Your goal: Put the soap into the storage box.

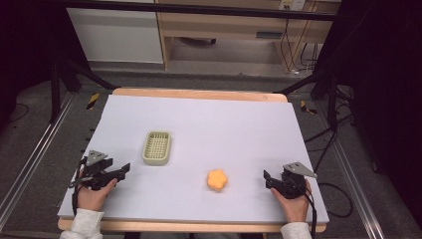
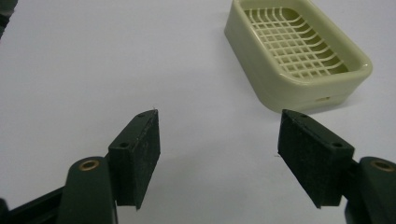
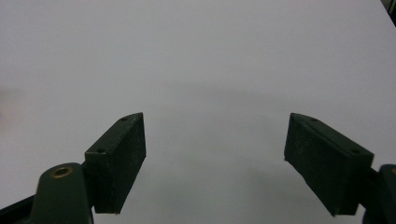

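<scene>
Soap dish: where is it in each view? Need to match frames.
High view: the soap dish sits left of centre on the white mat, ahead of the left claw.
Left gripper view: upper right, beyond the open jaws.
Right gripper view: not in it.
Shared landmark: the white mat.

Light falls evenly from above on the pale bench (image 1: 199,124), which is the brightest area in the high view, while the room at the left and right edges sinks into near black. That view is soft and slightly grainy. Shadows are faint: a thin one hugs the cream basket (image 2: 299,51) along its near wall in the left gripper view, and a dim diffuse patch lies on the bench between the fingers (image 3: 116,158) in the right gripper view. The near fingers are a little blurred; no glare.
</scene>
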Available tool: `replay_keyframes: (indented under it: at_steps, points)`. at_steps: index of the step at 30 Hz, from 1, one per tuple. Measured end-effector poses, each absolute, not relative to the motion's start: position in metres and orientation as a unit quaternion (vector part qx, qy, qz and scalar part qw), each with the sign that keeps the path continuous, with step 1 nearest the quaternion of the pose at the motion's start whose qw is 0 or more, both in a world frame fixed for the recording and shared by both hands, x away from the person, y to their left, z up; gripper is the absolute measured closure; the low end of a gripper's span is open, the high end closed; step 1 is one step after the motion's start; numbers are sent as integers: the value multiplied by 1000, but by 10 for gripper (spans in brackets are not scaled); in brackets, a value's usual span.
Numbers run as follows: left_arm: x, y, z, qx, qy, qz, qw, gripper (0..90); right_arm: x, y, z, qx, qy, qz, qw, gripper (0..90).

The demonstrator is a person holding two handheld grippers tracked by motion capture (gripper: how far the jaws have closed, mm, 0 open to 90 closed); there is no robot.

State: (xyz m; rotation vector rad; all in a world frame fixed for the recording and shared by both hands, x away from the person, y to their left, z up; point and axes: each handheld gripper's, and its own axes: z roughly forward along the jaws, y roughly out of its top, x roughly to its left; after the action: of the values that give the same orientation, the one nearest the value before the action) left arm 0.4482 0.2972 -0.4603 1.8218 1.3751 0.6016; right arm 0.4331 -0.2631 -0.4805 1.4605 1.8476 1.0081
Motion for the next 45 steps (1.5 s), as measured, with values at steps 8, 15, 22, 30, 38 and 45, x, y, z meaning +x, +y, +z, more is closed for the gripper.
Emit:
replay_keyframes:
  at_steps: [8, 15, 22, 30, 38, 45]
  points:
    - [443, 286, -456, 726, 520, 233, 385, 304, 431, -265, -482, 546, 697, 367, 286, 215]
    - [442, 277, -454, 730, 511, 229, 391, 291, 431, -266, -483, 548, 698, 362, 286, 215]
    - [440, 267, -453, 742, 500, 222, 389, 270, 431, -267, -483, 551, 695, 362, 286, 218]
    - [438, 257, -452, 753, 486, 214, 389, 253, 431, -266, -484, 548, 699, 357, 289, 219]
    - [438, 247, -449, 760, 475, 207, 392, 239, 430, -264, -482, 544, 697, 366, 291, 216]
    - [437, 240, -444, 765, 466, 202, 396, 235, 429, -264, -482, 546, 694, 368, 291, 215]
